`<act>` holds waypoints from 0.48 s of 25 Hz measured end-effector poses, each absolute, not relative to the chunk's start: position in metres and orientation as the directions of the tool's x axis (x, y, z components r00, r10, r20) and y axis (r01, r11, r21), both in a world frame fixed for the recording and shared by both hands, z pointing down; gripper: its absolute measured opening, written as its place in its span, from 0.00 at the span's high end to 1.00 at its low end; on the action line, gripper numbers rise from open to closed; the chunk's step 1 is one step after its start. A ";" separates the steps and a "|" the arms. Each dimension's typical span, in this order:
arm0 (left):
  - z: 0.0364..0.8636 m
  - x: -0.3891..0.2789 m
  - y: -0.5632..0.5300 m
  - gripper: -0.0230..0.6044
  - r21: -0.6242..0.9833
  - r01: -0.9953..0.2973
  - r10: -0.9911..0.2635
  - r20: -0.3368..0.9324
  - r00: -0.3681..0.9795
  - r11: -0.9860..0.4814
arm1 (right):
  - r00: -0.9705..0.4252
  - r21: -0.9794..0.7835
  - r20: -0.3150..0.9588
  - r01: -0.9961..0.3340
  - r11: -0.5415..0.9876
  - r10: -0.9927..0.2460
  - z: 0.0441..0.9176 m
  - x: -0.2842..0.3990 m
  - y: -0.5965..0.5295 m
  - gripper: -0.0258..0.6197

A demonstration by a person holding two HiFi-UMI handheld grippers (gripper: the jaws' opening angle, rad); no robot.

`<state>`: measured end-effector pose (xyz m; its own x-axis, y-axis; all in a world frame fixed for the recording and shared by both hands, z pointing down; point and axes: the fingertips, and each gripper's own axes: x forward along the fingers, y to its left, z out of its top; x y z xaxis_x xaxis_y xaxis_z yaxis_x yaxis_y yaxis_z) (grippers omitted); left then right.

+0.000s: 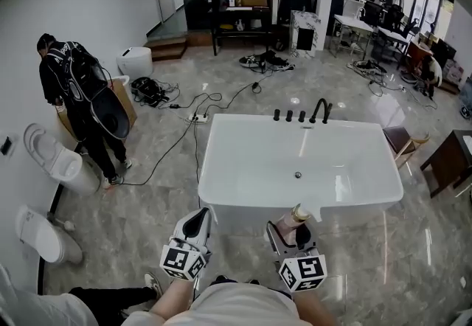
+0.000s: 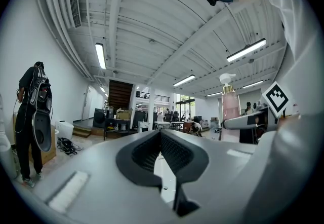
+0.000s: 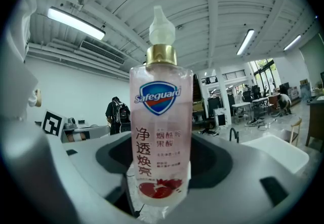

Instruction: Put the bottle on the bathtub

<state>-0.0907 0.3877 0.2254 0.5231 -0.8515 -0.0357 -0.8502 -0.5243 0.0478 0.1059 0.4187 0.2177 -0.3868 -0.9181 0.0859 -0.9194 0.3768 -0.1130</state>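
A pink Safeguard pump bottle (image 3: 161, 116) with a gold collar and white pump stands upright between my right gripper's jaws, which are shut on its lower body. In the head view the bottle (image 1: 293, 217) and right gripper (image 1: 289, 232) hover just before the near rim of the white bathtub (image 1: 221, 199). The bottle (image 2: 230, 109) also shows at the right of the left gripper view. My left gripper (image 1: 193, 229) is held low near the tub's near left corner, its jaws (image 2: 161, 154) closed together with nothing between them.
Black taps and a spout (image 1: 318, 111) stand on the tub's far rim. A person in black (image 1: 81, 99) stands at the left by a toilet (image 1: 59, 162). Cables (image 1: 188, 107) trail over the marble floor. A dark table (image 1: 450, 158) sits at the right.
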 end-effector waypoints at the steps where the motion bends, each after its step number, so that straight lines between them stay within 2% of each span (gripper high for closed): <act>1: 0.225 -0.086 0.386 0.95 0.051 -0.852 -0.853 -0.036 0.520 -0.521 | -0.389 -0.117 0.089 -0.918 0.379 -0.917 0.219 0.111 0.417 0.48; 12: 0.231 -0.060 0.339 0.95 0.058 -0.843 -0.845 -0.024 0.535 -0.535 | -0.394 -0.117 0.093 -0.916 0.383 -0.914 0.221 0.128 0.368 0.48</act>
